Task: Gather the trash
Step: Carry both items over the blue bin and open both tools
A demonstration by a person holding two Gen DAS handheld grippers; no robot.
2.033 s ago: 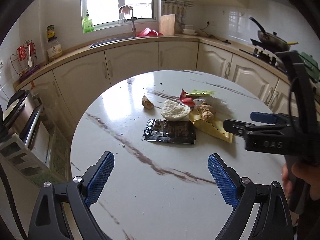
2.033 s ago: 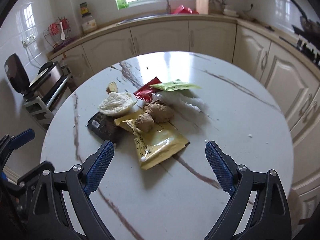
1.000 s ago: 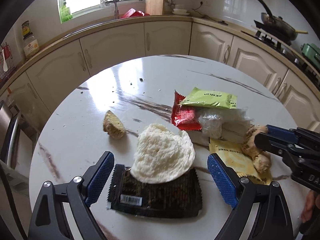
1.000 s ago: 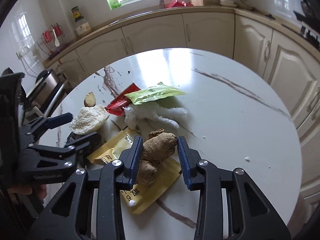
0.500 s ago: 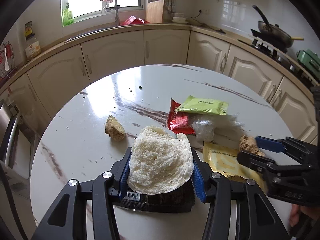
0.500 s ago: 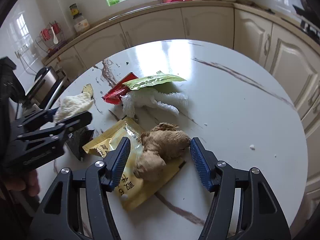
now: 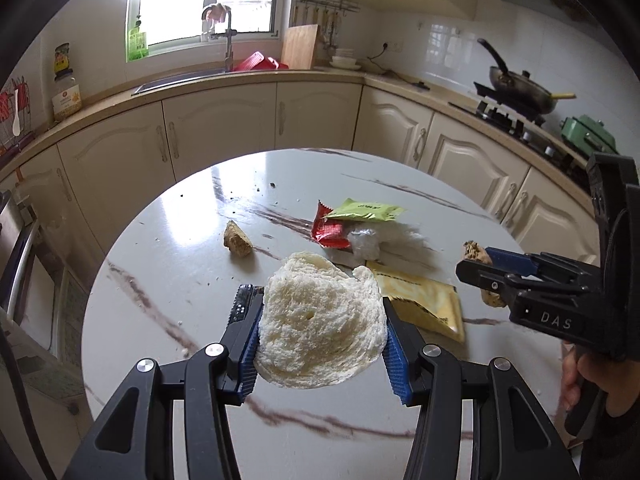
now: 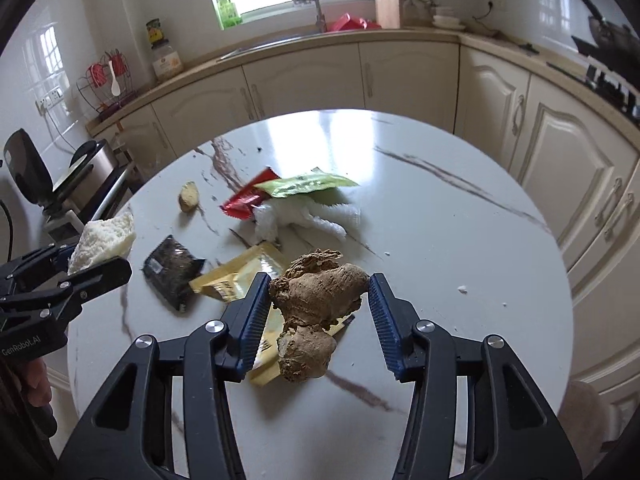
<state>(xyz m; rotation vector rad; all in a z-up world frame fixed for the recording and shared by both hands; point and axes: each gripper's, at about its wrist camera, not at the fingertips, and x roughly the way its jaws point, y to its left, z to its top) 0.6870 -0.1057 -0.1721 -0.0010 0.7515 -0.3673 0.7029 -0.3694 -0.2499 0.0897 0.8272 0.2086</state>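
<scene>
My left gripper (image 7: pixel 322 340) is shut on a white piece of bread (image 7: pixel 320 320) and holds it above the round marble table (image 7: pixel 168 240). My right gripper (image 8: pixel 316 316) is shut on a brown ginger root (image 8: pixel 316 304), lifted off the table; it also shows at the right of the left wrist view (image 7: pixel 480 270). On the table lie a yellow packet (image 8: pixel 240 270), a black packet (image 8: pixel 172 266), a red wrapper (image 8: pixel 246 198), a green wrapper (image 8: pixel 306 184), a white crumpled tissue (image 8: pixel 304 216) and a small ginger chunk (image 8: pixel 188 196).
Cream kitchen cabinets (image 7: pixel 224 132) curve behind the table, with a sink and tap (image 7: pixel 224 36) under a window. A stove with a pan (image 7: pixel 520 88) is at the right. An appliance rack (image 8: pixel 72 184) stands left of the table.
Both grippers have risen and pulled back from the pile. The bread and the ginger root came up off the table with them, uncovering the black and yellow packets.
</scene>
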